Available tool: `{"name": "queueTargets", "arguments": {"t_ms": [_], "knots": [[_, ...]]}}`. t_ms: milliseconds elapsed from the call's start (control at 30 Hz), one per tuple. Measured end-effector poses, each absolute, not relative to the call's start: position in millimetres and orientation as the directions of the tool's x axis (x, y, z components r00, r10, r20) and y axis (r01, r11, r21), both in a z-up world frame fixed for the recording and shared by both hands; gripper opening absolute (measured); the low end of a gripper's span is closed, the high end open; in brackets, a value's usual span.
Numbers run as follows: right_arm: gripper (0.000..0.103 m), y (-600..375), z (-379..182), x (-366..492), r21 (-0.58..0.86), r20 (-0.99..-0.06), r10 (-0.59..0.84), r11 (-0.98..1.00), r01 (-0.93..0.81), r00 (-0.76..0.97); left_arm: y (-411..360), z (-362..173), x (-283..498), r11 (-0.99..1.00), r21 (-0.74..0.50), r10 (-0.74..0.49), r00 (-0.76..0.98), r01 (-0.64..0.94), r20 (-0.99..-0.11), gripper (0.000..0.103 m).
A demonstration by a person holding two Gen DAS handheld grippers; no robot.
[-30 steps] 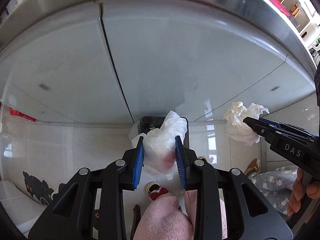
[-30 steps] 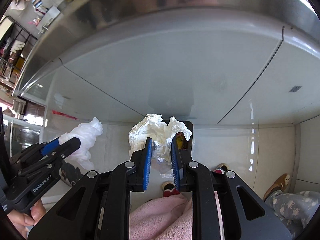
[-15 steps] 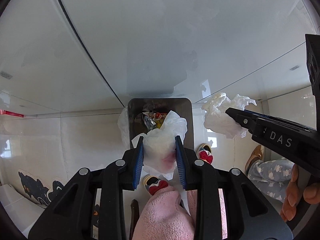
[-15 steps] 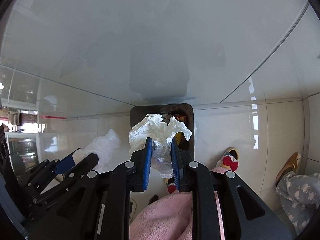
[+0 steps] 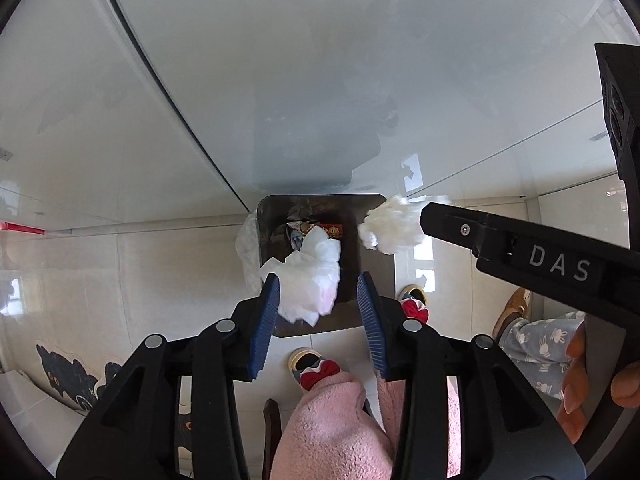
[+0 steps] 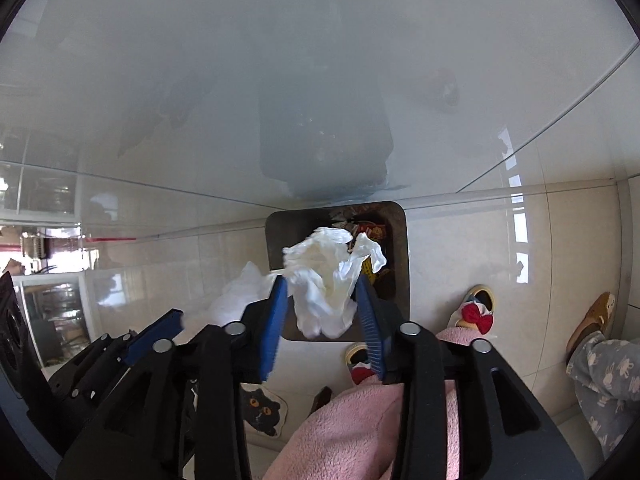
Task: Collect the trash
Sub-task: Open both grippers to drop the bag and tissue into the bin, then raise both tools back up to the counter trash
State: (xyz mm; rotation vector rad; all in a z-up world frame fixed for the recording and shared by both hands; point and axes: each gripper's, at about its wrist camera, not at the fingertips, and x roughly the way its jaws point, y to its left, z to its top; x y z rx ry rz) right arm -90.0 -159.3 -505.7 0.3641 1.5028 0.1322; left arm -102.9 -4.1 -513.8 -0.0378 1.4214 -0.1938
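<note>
Left gripper (image 5: 318, 296) and right gripper (image 6: 322, 300) both point downward, jaws spread apart.

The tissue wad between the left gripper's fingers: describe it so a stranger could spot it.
Find the dark bin on the pale tiled floor. Above its opening, between the left gripper's open blue pads, is a crumpled white tissue wad. Its pink stain distinguishes it from the plain white wad nearby.

Glossy white cabinet fronts (image 5: 280, 80) filling the upper view, a dark seam (image 5: 168, 92) curving across them, pale beige floor tiles (image 6: 500, 260) below catching window glare, black cat mat (image 6: 262, 410) lying low on the floor
</note>
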Motion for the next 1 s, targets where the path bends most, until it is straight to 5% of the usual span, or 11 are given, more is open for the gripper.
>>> {"name": "queueTargets", "arguments": {"t_ms": [67,433,1000], "knots": [[0.055,-158.4,-505.8,-90.1,0.315,-0.949,0.308,0.939,0.141,0.072,-1.1,-511.8,-103.3,0.984,-0.139,-0.153,0.143,0.108,-0.978,0.054],[0.099,-173.2,-457.1,-100.5,0.281,-0.956,0.263,0.949,0.142,0.131,11.5,-458.1,-115.7,0.986,-0.133,-0.153,0.216,0.104,-0.964,0.094],[0.100,-243.5,-268.8,-129.7,0.321,-0.883,0.223,0.928,0.186,0.412,7.7,-290.2,-120.2,0.982,-0.102,-0.164,0.446,0.159,-0.880,0.095]]}}
